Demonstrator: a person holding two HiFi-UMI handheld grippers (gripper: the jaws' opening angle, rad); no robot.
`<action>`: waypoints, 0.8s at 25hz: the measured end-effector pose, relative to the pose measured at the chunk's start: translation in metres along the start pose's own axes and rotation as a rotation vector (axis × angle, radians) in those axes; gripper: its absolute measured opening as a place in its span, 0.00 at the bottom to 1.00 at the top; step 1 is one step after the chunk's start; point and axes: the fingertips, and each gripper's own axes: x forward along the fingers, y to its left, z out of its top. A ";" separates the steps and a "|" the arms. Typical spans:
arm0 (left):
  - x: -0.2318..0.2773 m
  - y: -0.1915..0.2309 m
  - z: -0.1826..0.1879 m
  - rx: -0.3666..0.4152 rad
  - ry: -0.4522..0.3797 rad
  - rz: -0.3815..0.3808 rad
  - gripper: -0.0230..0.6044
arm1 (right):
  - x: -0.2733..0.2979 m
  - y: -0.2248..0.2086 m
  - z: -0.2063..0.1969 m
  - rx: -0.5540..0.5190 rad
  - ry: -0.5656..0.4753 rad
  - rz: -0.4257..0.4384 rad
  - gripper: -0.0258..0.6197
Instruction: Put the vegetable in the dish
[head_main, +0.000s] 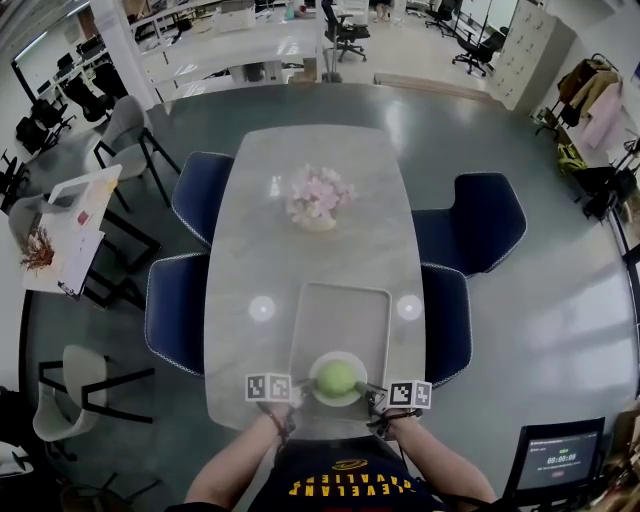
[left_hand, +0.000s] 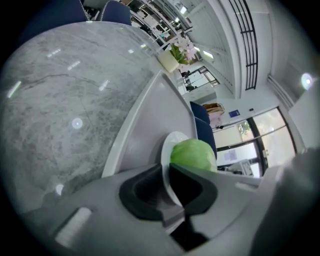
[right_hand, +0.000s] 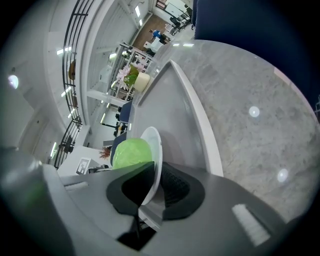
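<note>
A round green cabbage (head_main: 336, 377) rests in a white dish (head_main: 352, 396) at the near end of a grey tray (head_main: 340, 305). My left gripper (head_main: 296, 393) is shut on the dish's left rim, and my right gripper (head_main: 374, 396) is shut on its right rim. In the left gripper view the dish (left_hand: 167, 150) runs edge-on between the jaws, with the cabbage (left_hand: 192, 154) beyond it. In the right gripper view the dish (right_hand: 154, 150) is likewise pinched by its rim, the cabbage (right_hand: 131, 152) sitting on its far side.
The tray lies on a long marble table (head_main: 250, 240). A pot of pink flowers (head_main: 318, 200) stands at the table's middle. Blue chairs (head_main: 178, 312) flank both sides. A monitor (head_main: 560, 460) sits at the lower right.
</note>
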 end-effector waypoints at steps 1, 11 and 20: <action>0.001 0.001 -0.001 -0.004 0.009 0.018 0.11 | 0.000 -0.001 0.000 0.003 0.004 -0.010 0.11; 0.002 0.005 -0.002 0.008 0.026 0.111 0.11 | 0.001 -0.002 0.005 -0.010 0.040 -0.093 0.11; -0.002 0.006 -0.003 0.013 0.022 0.145 0.11 | 0.001 0.000 0.004 -0.058 0.059 -0.143 0.11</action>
